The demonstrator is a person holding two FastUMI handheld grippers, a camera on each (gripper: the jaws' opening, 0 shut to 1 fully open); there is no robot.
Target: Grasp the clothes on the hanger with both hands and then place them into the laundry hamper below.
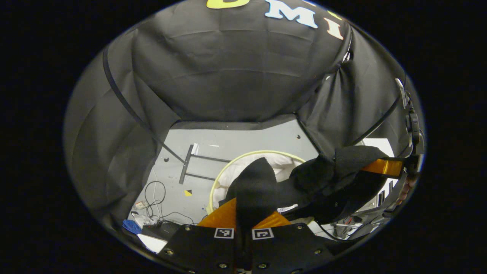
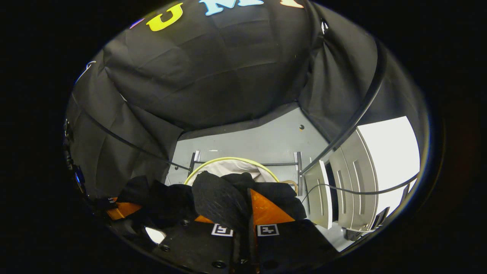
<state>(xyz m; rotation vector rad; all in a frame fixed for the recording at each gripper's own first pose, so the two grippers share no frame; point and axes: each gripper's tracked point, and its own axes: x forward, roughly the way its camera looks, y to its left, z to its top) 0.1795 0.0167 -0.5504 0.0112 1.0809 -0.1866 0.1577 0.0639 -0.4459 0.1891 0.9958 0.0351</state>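
We have the black garment (image 1: 304,186) pinched in both the left gripper (image 1: 243,219) and right gripper (image 2: 249,213) — off the hanger, we judge. It hangs over the laundry hamper (image 2: 232,160) — lowering and letting go remain.

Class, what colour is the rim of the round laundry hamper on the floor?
Pale yellow-green rim, clearest in the right gripper view.

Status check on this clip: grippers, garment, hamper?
Left gripper shut on black garment. Right gripper shut on it too. Garment stretched between both, above the open laundry hamper. Nothing blocking the drop.
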